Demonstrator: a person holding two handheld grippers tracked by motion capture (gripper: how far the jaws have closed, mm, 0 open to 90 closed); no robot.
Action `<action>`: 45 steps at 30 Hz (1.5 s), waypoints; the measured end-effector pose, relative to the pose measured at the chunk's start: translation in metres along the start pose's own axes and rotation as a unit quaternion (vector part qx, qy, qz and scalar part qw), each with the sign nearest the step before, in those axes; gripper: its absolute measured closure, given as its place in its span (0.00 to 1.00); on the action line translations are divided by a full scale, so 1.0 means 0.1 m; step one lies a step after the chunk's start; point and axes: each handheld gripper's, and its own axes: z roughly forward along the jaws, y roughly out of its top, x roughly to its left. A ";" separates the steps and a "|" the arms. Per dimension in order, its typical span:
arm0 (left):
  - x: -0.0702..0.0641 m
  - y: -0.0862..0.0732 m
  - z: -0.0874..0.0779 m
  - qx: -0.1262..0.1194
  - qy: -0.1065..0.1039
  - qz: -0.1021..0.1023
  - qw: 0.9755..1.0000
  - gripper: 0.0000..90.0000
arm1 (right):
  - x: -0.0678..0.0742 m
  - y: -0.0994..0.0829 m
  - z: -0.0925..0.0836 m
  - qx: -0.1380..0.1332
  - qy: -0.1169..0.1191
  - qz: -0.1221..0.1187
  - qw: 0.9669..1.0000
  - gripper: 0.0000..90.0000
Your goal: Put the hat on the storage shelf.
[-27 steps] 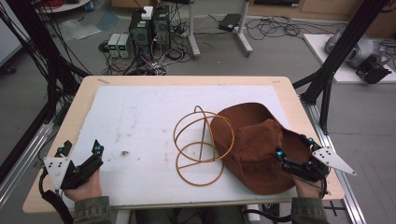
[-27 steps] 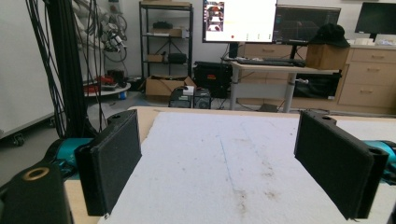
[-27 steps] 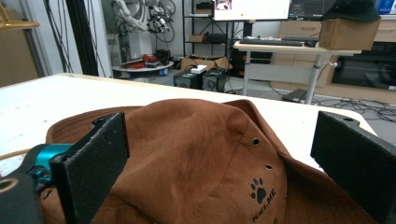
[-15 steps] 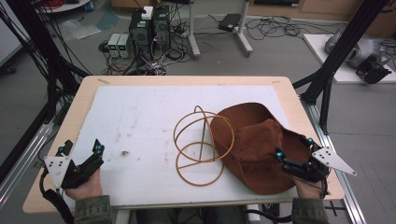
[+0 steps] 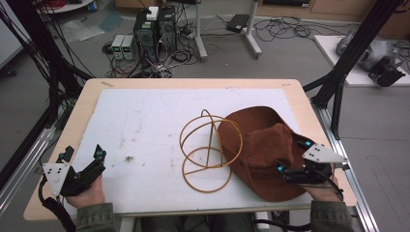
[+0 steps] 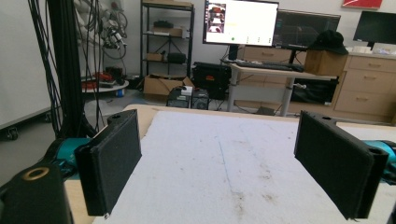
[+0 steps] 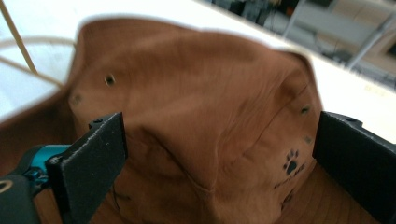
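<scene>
Right tool [image 5: 293, 158] wide open, jaws straddling crown of floppy brown suede hat [image 5: 263, 145]; left tool [image 5: 83, 155] wide open, empty, above white-covered bench [image 5: 145, 121].

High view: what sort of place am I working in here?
Probably a lab or workshop: computer towers and loose cables on the floor, black frame struts around the table, lit monitors behind.

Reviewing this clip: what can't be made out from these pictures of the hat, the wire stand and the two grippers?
- Hat: its near brim edge is hidden by the right gripper in the high view.
- Print under the paw mark, right gripper view: too blurred to read.
- Wire stand: whether its right loop touches the hat or only overlaps it, high view.
- Left gripper: what lies under it is cut off by the bottom edge of its own view.
</scene>
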 end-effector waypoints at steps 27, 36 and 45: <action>0.06 -0.01 -0.01 -0.004 -0.005 -0.019 1.000 0.17 | 0.01 -0.04 0.34 0.089 -0.001 0.064 0.994 0.99; 0.06 0.00 -0.02 -0.008 -0.006 -0.023 1.000 0.17 | -0.08 -0.01 0.06 -0.003 -0.051 0.116 0.992 0.99; 0.09 0.00 -0.05 -0.012 -0.003 -0.038 0.999 0.17 | -0.05 0.23 -0.16 -0.084 -0.075 0.120 0.986 0.99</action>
